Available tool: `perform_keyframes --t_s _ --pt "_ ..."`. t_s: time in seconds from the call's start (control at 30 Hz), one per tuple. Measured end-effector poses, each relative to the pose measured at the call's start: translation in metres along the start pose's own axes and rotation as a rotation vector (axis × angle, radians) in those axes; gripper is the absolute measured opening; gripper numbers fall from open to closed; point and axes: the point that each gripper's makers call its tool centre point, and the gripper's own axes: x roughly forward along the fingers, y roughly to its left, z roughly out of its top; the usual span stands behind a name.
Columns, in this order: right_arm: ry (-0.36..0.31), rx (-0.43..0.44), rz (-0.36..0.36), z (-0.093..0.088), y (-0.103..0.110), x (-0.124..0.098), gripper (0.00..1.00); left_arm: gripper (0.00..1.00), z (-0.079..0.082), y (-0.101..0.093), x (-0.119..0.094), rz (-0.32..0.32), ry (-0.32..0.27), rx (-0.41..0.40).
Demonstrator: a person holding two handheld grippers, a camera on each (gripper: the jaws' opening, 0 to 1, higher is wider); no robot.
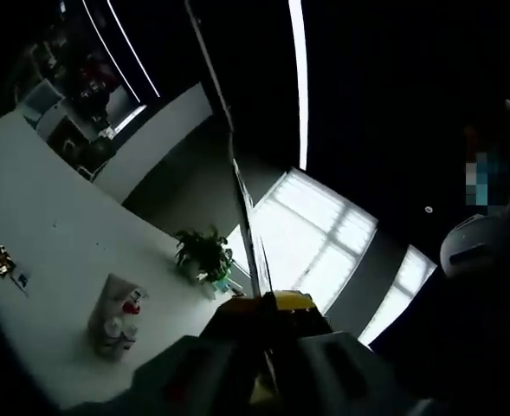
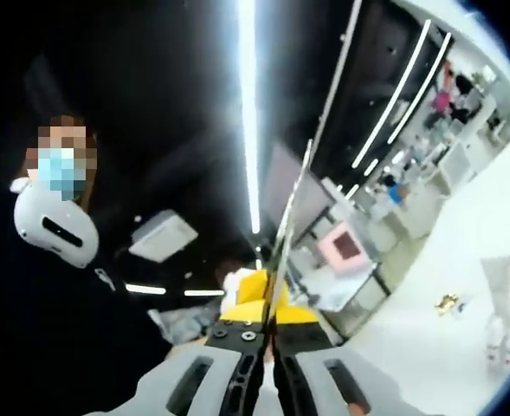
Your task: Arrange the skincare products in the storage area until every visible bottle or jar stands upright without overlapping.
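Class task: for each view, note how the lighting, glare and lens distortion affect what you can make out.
Left gripper view: mostly dark; the bright window glares, the white table curves with the fisheye, and the bottles are small and soft. Right gripper view: the ceiling light strip blooms white, the surroundings fall to black, and the hand-held gripper is blurred.

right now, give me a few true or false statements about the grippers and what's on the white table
1. The left gripper has its jaws closed together. True.
2. The left gripper holds a bottle. False: nothing sits between its jaws, and the bottles stand off on the white table.
3. A potted plant stands on the table past the bottles. True.
4. The right gripper is wide open. False: its jaws are shut together.
5. The bottles lie scattered flat across the table. False: they stand grouped in a clear holder.
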Motion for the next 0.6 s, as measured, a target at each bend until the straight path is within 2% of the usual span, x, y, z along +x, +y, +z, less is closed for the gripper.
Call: perform_keyframes --t_s 0.17,0.3,0.43,0.6 --pt "-0.014 0.024 -0.005 0.001 -0.003 -0.002 0.0 0.06 0.011 0.003 0.003 -0.001 -0.007 0.012" --pt "-0.016 0.029 -0.013 -0.001 -0.004 -0.005 0.0 0.07 0.009 0.006 0.006 0.009 0.028 0.029" --pt "-0.008 0.032 -0.029 -0.005 -0.007 -0.008 0.0 0.06 0.017 0.013 0.004 0.024 -0.013 0.013" --pt "-0.007 0.045 -0.046 -0.012 -0.009 -0.01 0.0 0.06 0.015 0.023 0.002 0.061 -0.002 0.011"
